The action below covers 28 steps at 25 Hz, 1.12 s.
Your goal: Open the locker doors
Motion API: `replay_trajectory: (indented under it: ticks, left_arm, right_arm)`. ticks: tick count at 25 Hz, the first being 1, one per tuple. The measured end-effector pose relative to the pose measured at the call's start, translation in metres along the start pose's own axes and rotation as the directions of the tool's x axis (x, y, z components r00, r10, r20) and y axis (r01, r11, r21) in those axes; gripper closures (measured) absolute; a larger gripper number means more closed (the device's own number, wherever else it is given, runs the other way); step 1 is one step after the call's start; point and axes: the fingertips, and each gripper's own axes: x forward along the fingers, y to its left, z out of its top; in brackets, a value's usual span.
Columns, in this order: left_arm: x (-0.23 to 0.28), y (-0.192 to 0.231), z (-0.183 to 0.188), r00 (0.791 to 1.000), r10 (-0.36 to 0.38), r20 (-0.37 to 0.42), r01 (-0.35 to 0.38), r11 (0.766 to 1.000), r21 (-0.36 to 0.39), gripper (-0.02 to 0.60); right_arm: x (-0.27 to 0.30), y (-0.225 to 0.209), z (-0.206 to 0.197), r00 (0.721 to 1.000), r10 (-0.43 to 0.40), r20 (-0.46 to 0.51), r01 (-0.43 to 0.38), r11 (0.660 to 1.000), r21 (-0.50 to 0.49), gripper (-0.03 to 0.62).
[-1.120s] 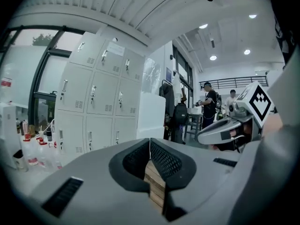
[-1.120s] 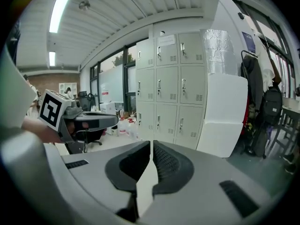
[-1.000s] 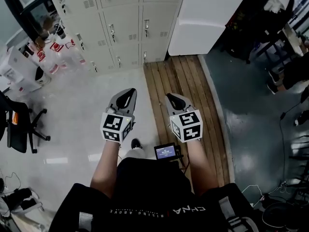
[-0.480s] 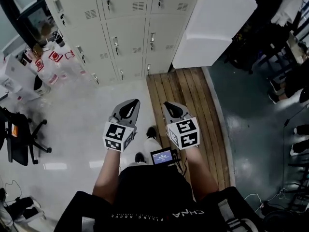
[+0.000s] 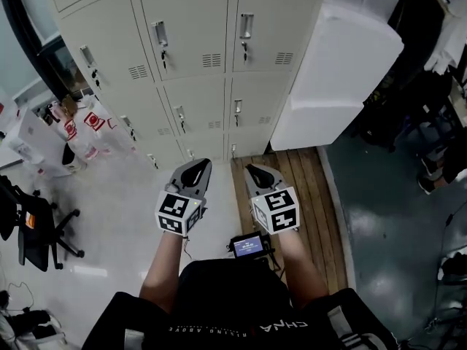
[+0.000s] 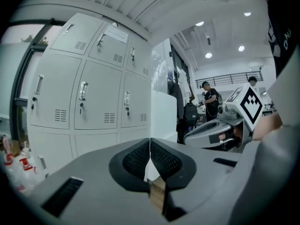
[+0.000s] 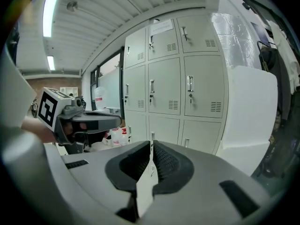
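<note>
Clenched and empty, short of closed locker doors (image 5: 197,49).
Risks jabbing in pinched tight and skidding off a slim handle (image 5: 160,33). Holds left gripper (image 5: 195,168) and right gripper (image 5: 256,172) side by side on outstretched forearms (image 5: 164,261), both gripping nothing, tilted slightly down; faces those doors well ahead.

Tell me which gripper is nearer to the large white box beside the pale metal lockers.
Right. The large white box stands ahead of the right gripper, to its right; the left gripper is beside that one, farther left.
</note>
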Motion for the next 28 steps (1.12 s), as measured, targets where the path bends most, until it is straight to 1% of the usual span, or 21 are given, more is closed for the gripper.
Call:
replay_trajectory:
  ticks: [2,4,9,11,14,18,22,28]
  left_arm:
    - [0.022,0.001,0.012,0.999,-0.023,0.031,0.024,0.999,-0.044,0.561]
    - [0.042,0.004,0.017,0.999,-0.035,0.037,0.037,0.998,-0.057,0.561]
    - [0.085,0.020,0.011,0.999,-0.054,0.009,0.054,0.996,-0.073,0.561]
    - [0.106,0.029,0.006,0.998,-0.059,-0.008,0.058,0.996,-0.075,0.561]
    - [0.138,0.050,0.001,0.998,-0.047,-0.036,0.043,0.996,-0.084,0.561]
    - [0.181,0.088,0.012,0.998,-0.052,-0.028,0.049,0.993,-0.109,0.561]
    - [0.220,0.117,0.036,0.995,-0.102,-0.006,0.101,0.992,-0.076,0.561]
    - [0.257,0.139,0.050,0.987,-0.163,0.003,0.162,0.983,-0.083,0.561]
  right_arm:
    - [0.012,-0.024,0.008,1.000,0.000,0.005,-0.001,1.000,0.011,0.551]
    - [0.026,-0.041,0.012,1.000,0.001,0.000,-0.001,0.999,0.035,0.551]
    - [0.056,-0.066,0.007,1.000,0.007,-0.030,-0.006,0.999,0.047,0.551]
    - [0.068,-0.083,0.005,0.999,-0.009,-0.040,0.012,0.998,0.056,0.551]
    - [0.089,-0.109,0.011,0.998,-0.045,-0.048,0.048,0.996,0.071,0.551]
    - [0.124,-0.135,0.038,0.996,-0.074,-0.045,0.076,0.996,0.041,0.551]
    - [0.163,-0.164,0.075,0.993,-0.114,-0.021,0.115,0.993,0.031,0.551]
    - [0.199,-0.192,0.096,0.985,-0.169,-0.039,0.171,0.984,0.057,0.551]
